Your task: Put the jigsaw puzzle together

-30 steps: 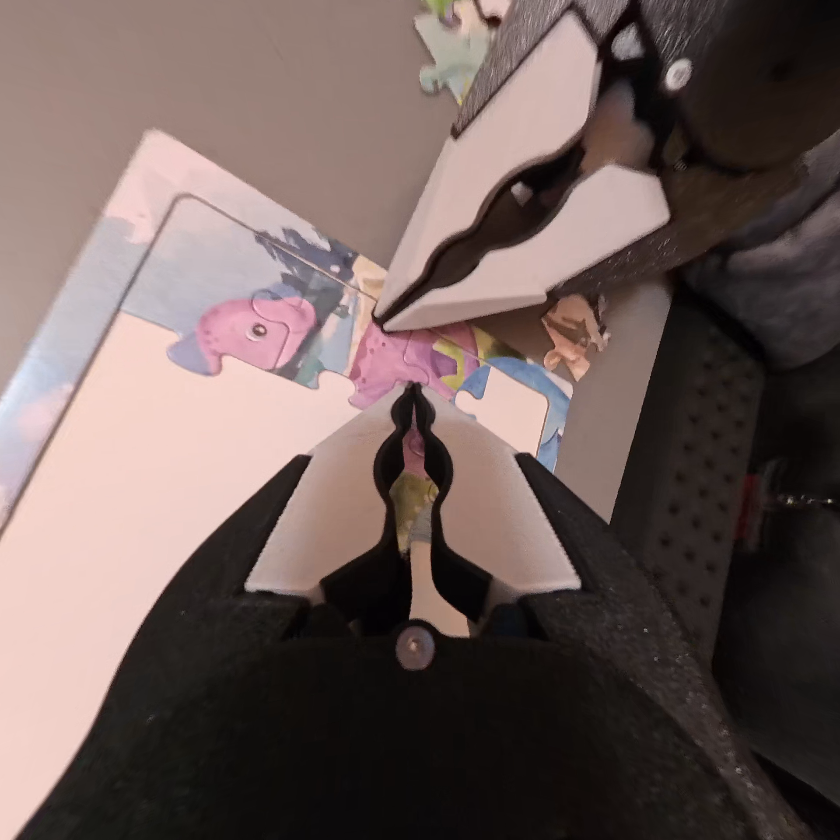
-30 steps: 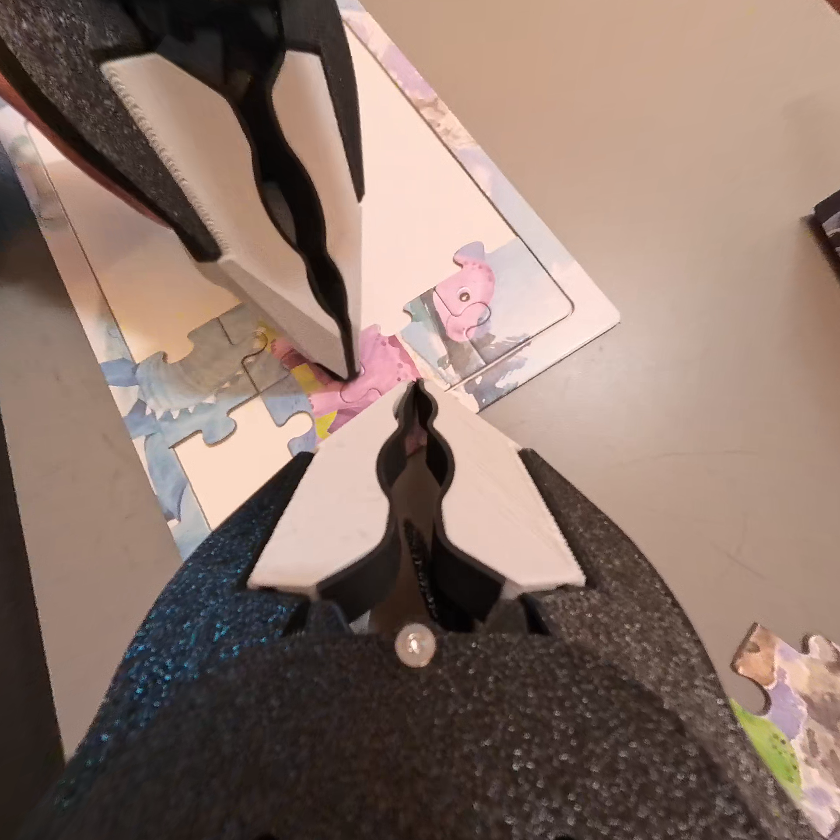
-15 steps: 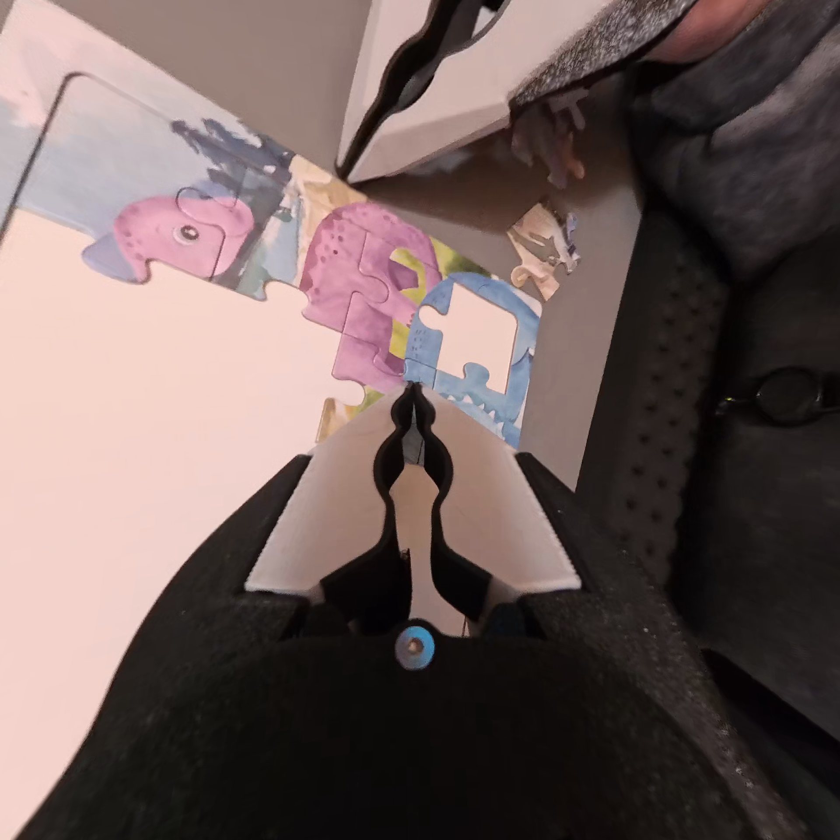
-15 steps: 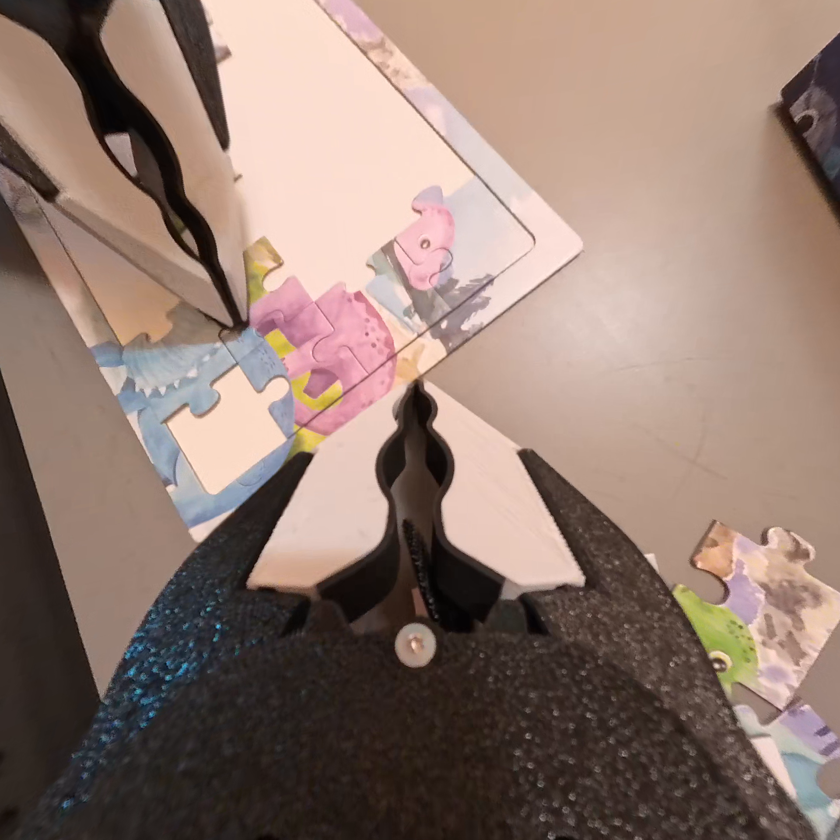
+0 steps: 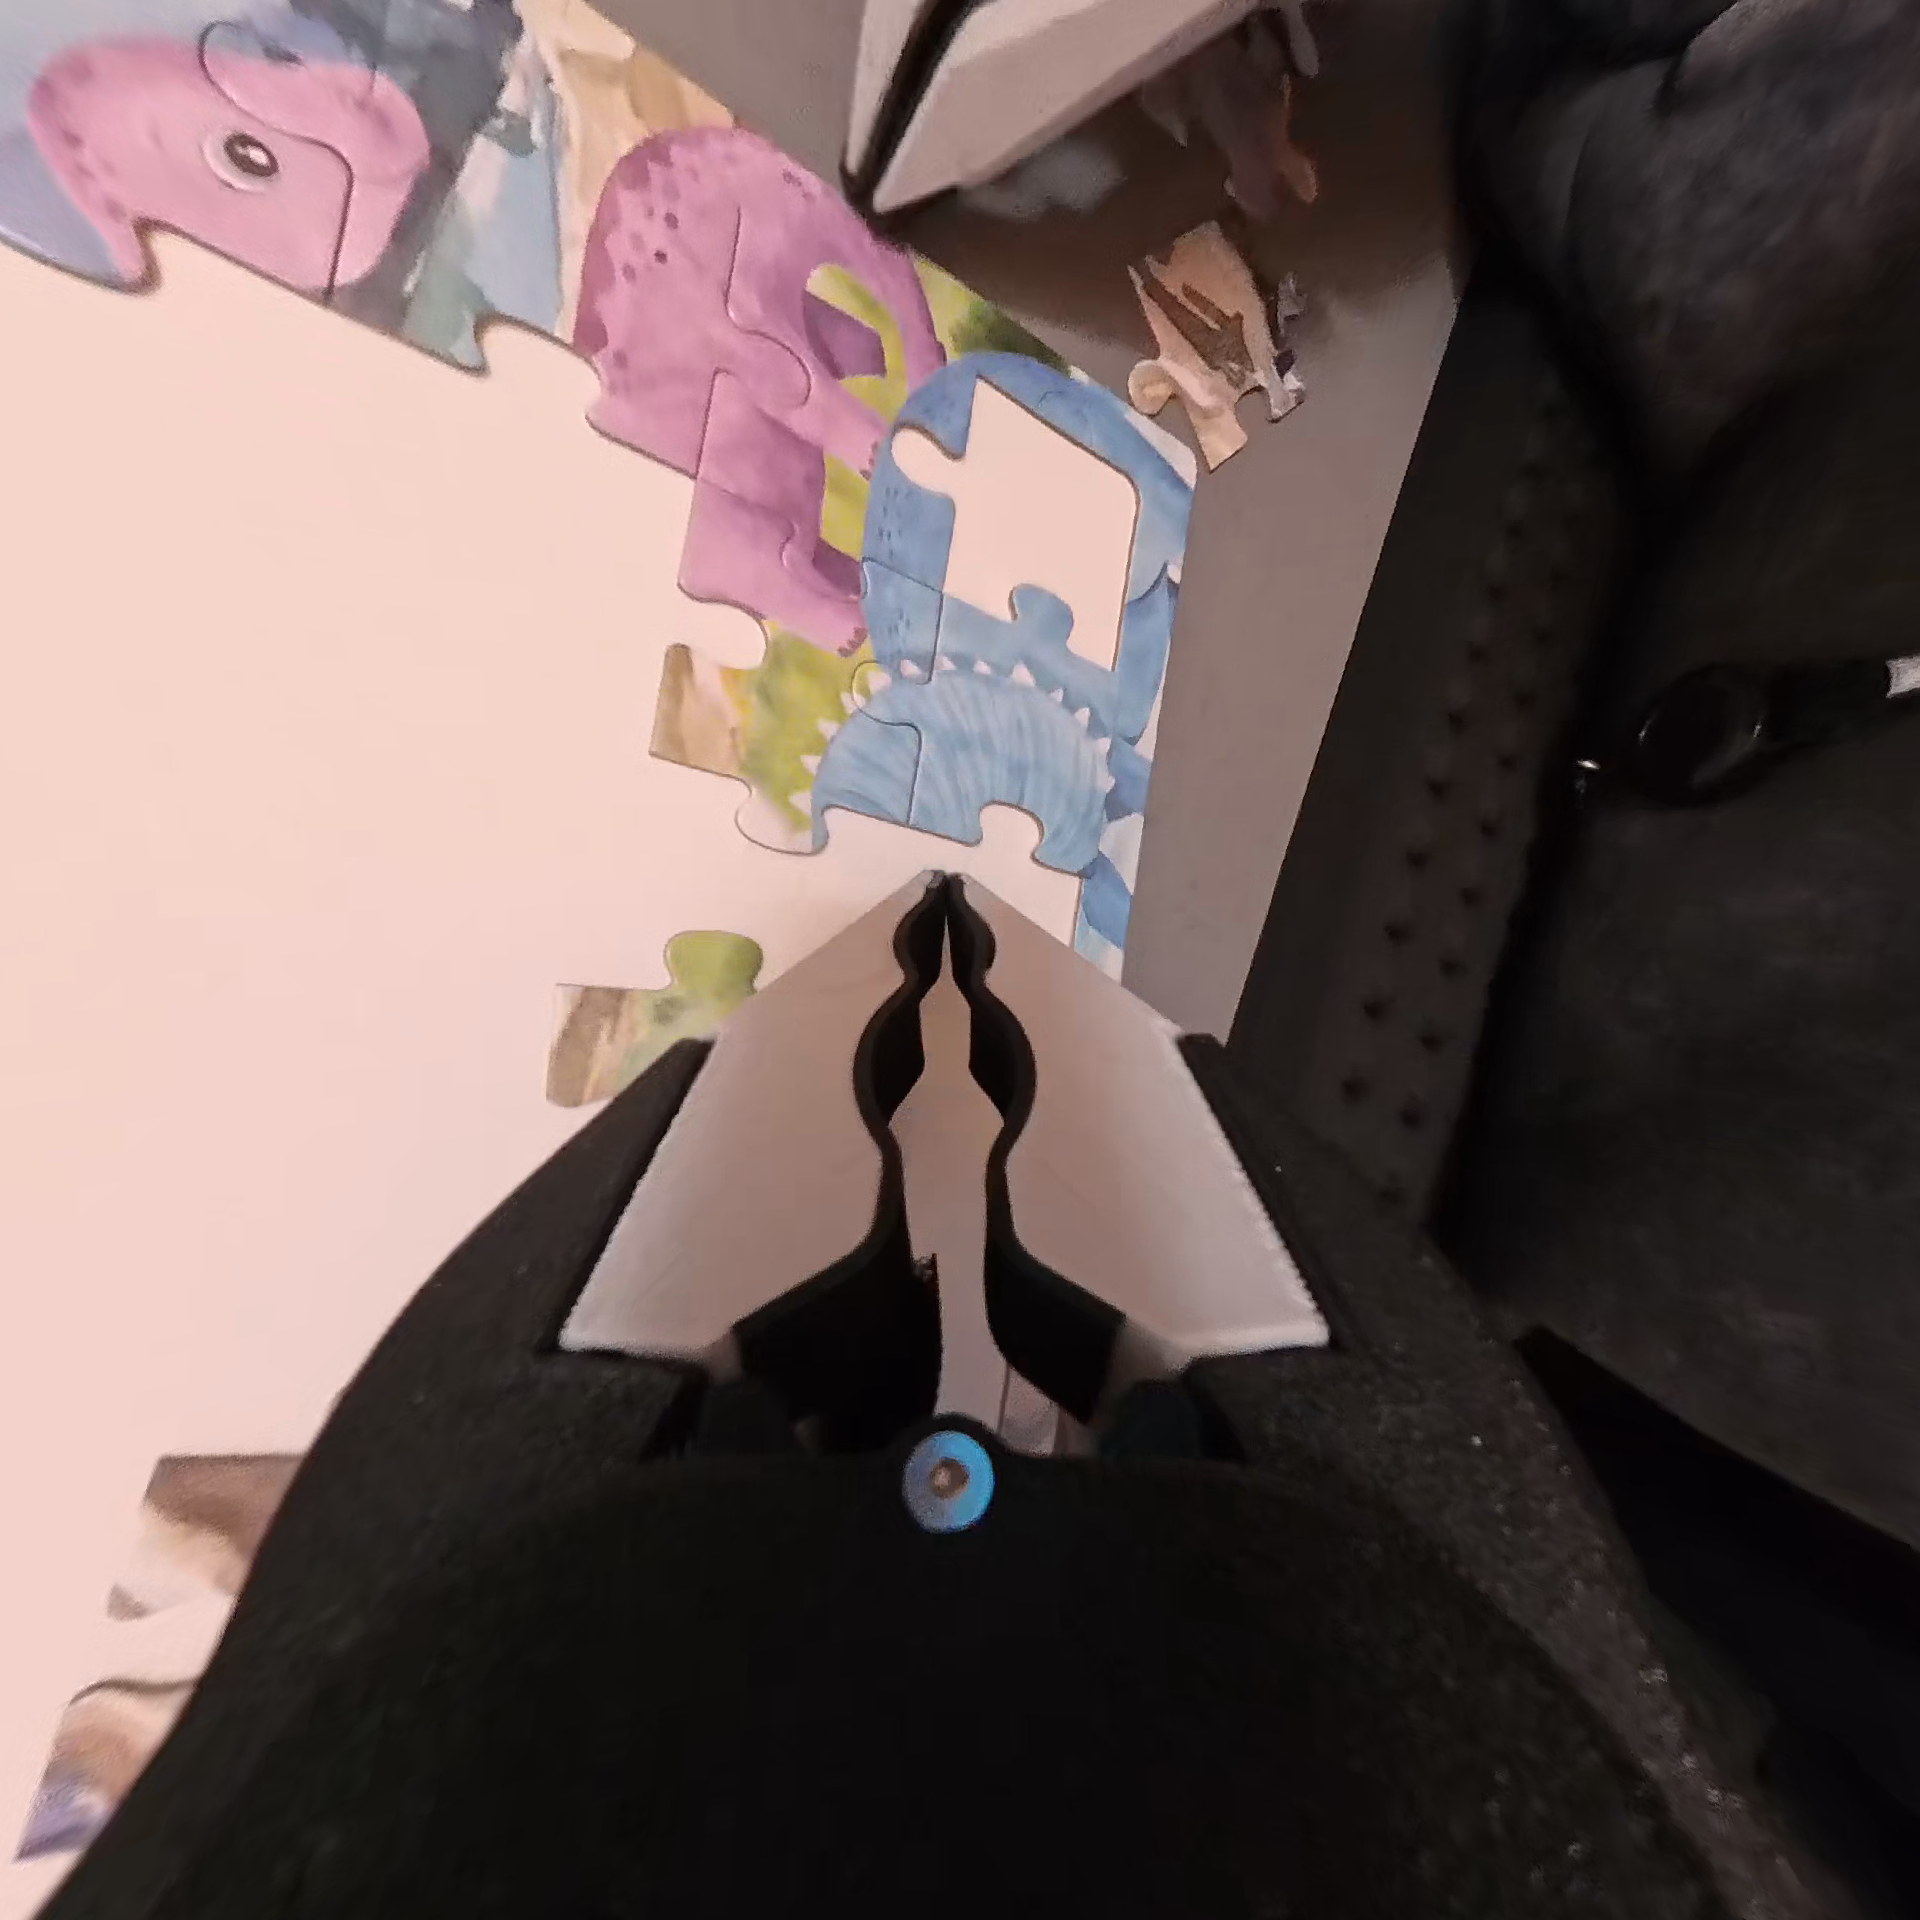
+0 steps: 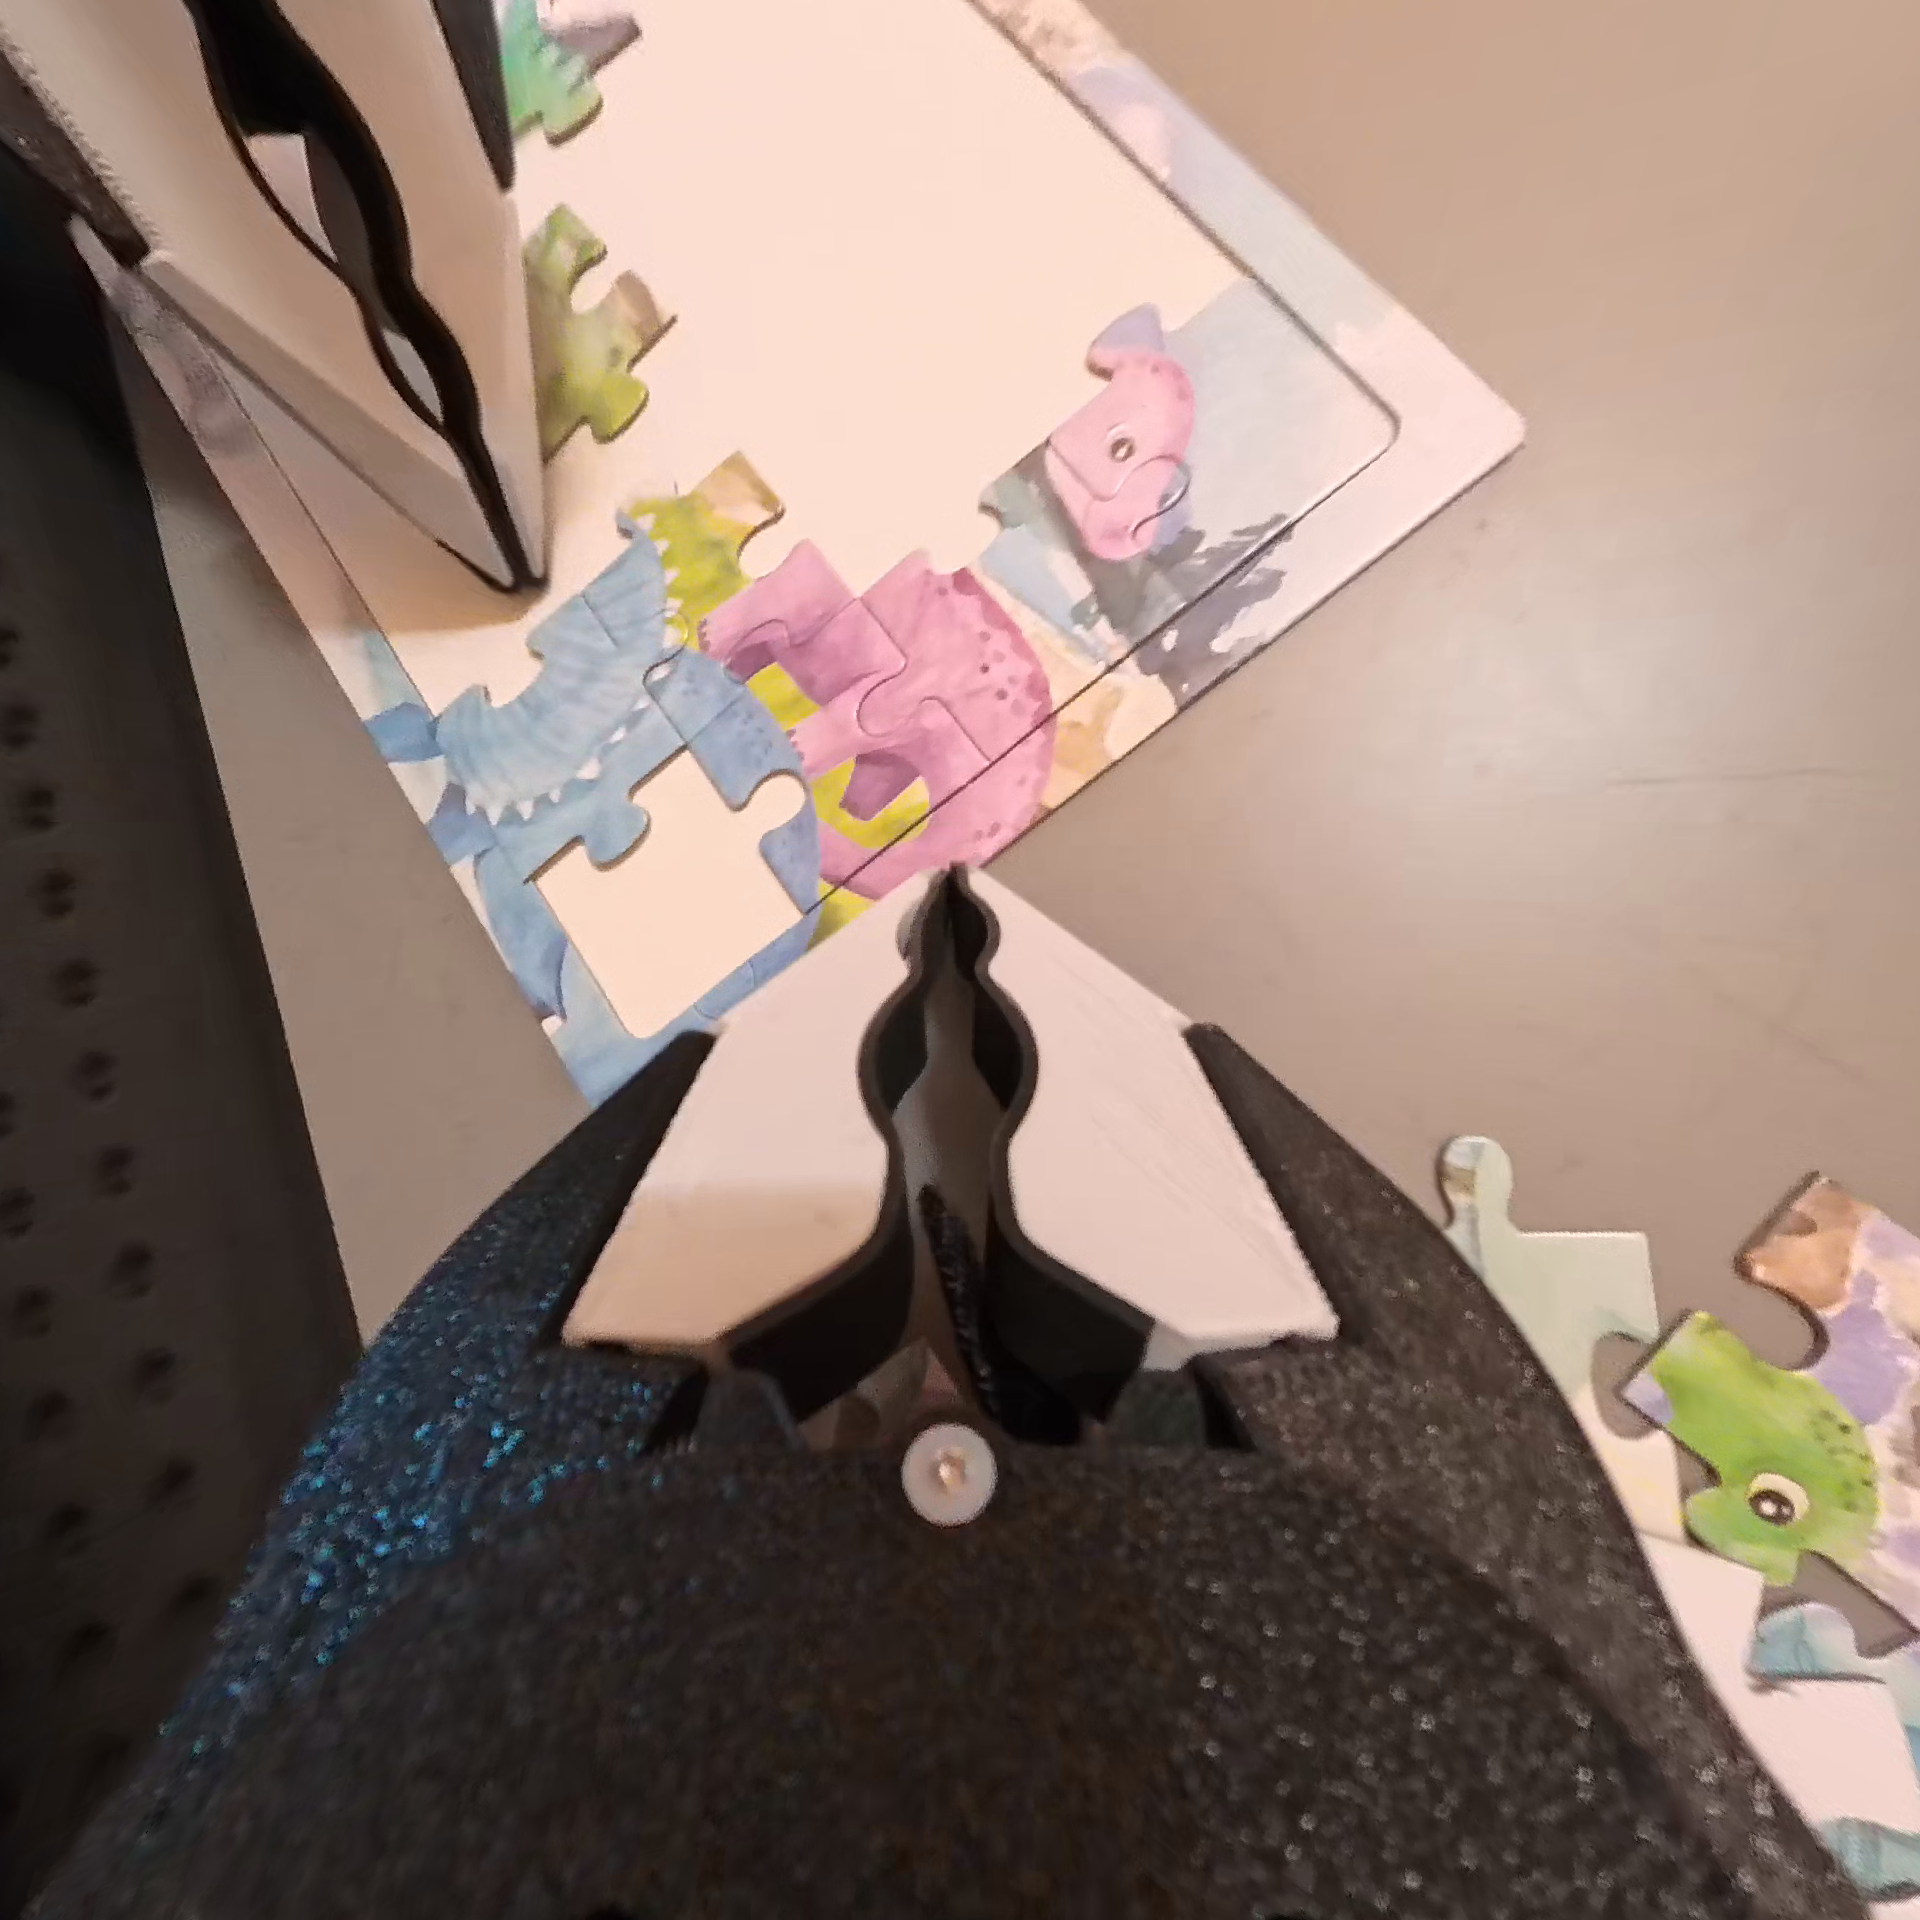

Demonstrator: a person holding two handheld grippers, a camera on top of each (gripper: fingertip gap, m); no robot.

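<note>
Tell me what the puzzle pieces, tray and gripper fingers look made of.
Puzzle pieces: likely printed cardboard, matte, with thin die-cut edges. Tray: flat board, probably card, with a slightly glossy pale base. Right gripper fingers: white plastic, faint layer lines suggesting 3D printing, black wavy pads.

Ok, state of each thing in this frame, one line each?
Left gripper: shut, empty, above the tray.
Right gripper: shut, empty, at the tray's edge.
Tray: flat on the table, mostly unfilled.
Pink dinosaur: pieces joined in the tray.
Blue dinosaur: partly joined, one gap.
Green-dinosaur piece: loose on the table.
</note>
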